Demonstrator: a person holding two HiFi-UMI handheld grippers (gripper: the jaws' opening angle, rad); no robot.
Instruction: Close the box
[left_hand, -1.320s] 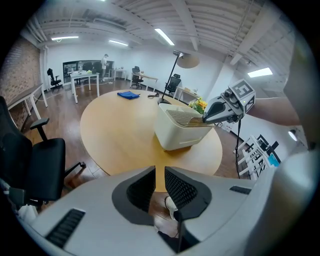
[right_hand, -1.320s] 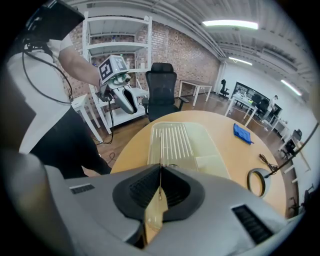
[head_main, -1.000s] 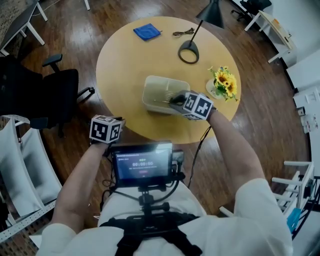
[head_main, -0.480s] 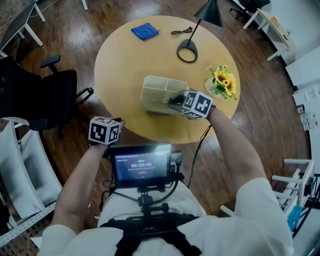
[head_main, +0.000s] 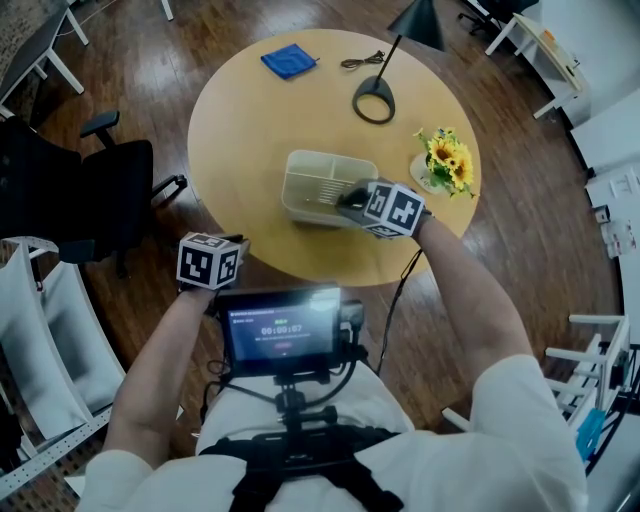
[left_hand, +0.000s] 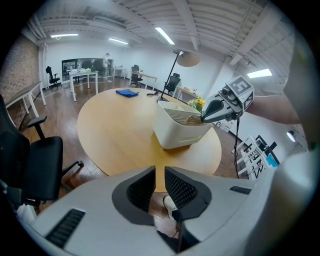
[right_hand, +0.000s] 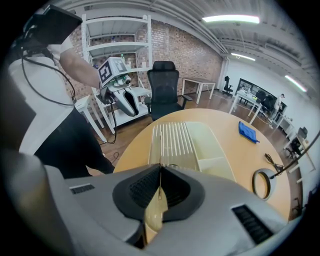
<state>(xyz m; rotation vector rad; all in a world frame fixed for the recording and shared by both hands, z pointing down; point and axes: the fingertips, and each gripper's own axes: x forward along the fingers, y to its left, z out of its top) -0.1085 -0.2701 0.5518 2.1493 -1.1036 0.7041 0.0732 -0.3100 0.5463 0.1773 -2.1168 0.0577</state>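
Your right hand-held gripper (head_main: 347, 202), clenched on the lid (right_hand: 175, 142), sits at the right end of the box (head_main: 315, 182); your left hand-held gripper (left_hand: 160, 180), parted and empty, hangs lower left, farther off.

Box (head_main: 315, 185): you had one.
Grippers: you held two, the left gripper (left_hand: 160, 186) and the right gripper (right_hand: 160, 186).
Round table (head_main: 245, 150): you faced one.
Blue cloth (head_main: 289, 60): you had one.
Lamp (head_main: 420, 28): you had one.
Sunflower pot (head_main: 445, 162): you had one.
Screen (head_main: 285, 328): you wore one.
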